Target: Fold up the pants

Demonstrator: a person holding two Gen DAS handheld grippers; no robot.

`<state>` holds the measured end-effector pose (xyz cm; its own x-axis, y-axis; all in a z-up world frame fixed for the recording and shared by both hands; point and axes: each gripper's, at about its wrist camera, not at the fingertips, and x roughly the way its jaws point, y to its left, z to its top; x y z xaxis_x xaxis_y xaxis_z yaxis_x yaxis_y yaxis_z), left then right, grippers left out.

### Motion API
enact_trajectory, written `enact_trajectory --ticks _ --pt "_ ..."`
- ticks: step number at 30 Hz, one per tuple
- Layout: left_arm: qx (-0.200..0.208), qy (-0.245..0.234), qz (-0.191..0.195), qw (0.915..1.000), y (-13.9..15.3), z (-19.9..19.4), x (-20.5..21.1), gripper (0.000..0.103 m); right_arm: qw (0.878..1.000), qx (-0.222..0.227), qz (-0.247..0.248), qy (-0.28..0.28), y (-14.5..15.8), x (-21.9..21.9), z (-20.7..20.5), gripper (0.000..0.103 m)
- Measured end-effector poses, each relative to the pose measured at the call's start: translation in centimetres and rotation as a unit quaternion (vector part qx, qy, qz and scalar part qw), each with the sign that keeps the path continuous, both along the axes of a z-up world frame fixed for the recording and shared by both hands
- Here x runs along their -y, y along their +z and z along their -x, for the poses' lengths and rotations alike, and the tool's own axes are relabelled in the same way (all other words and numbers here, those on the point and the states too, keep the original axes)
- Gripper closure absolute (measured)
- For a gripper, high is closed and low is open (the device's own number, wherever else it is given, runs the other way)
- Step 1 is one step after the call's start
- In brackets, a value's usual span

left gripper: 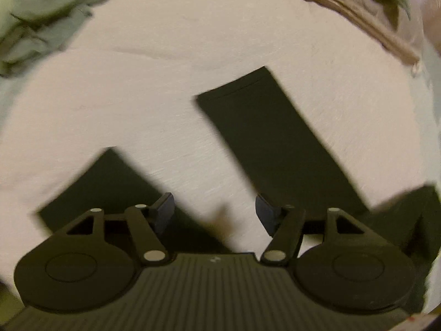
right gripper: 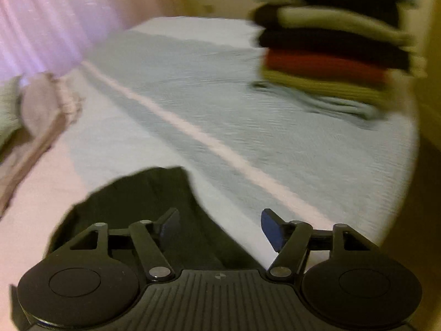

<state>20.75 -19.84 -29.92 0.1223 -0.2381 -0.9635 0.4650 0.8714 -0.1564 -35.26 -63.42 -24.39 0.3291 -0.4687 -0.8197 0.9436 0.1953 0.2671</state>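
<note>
Dark pants [left gripper: 275, 135] lie flat on a pale bed sheet [left gripper: 165, 82], their two legs spread in a V; the second leg [left gripper: 110, 182] runs to the lower left. My left gripper [left gripper: 215, 215] hovers open above the sheet between the two legs, holding nothing. In the right wrist view another part of the dark pants [right gripper: 143, 207] lies bunched under my right gripper [right gripper: 220, 229], which is open and empty. Its left finger [right gripper: 168, 223] sits over the cloth and its right finger over the bedding.
A pale green garment [left gripper: 41, 19] lies crumpled at the upper left. A beige blanket edge [left gripper: 344, 8] runs along the top right. A stack of folded clothes [right gripper: 330, 58] stands at the right on the grey-white bedspread [right gripper: 220, 96]. Pink cloth [right gripper: 44, 110] lies bunched at the left.
</note>
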Motion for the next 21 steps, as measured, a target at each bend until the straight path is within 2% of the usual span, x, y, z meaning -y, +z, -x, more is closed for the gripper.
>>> enact_trajectory --ticks 3,5,9,12,13,14,15,17,18,21 --pt "-0.028 0.027 0.022 0.9990 -2.9 -1.7 2.2 0.041 0.999 0.031 -0.017 0.033 -3.5 3.2 -1.7 0.038" --pt "-0.038 0.048 0.030 0.9977 -4.6 -2.9 3.4 0.041 0.998 0.031 -0.020 0.050 -4.9 4.2 -2.9 0.038" --pt "-0.037 0.073 0.034 0.9960 -6.8 -4.4 5.5 0.041 0.995 0.040 -0.030 0.082 -8.2 6.7 -4.4 0.038" --pt "-0.032 0.080 0.025 0.9960 -8.3 -4.9 6.7 0.039 0.992 0.074 -0.044 0.097 -9.9 7.9 -5.1 0.038" --pt "-0.028 0.078 0.021 0.9964 -8.7 -5.1 6.8 0.040 0.990 0.086 -0.046 0.098 -10.4 8.2 -5.2 0.038" --pt "-0.021 0.078 0.016 0.9966 -9.0 -5.3 7.2 0.047 0.989 0.098 -0.049 0.097 -10.8 8.6 -5.4 0.038" --pt "-0.014 0.075 0.016 0.9970 -9.0 -5.2 7.4 0.068 0.988 0.113 -0.044 0.095 -10.9 8.7 -5.2 0.042" --pt "0.003 0.073 0.021 0.9971 -8.6 -5.1 7.4 0.092 0.988 0.127 -0.024 0.087 -10.7 8.7 -5.0 0.073" --pt "0.003 0.079 0.033 0.9963 -8.1 -5.1 7.1 0.097 0.988 0.133 -0.016 0.080 -10.6 8.8 -4.5 0.102" --pt "0.021 0.098 0.058 0.9933 -5.5 -4.6 5.6 0.099 0.980 0.187 -0.003 0.066 -9.3 8.5 -2.5 0.103"
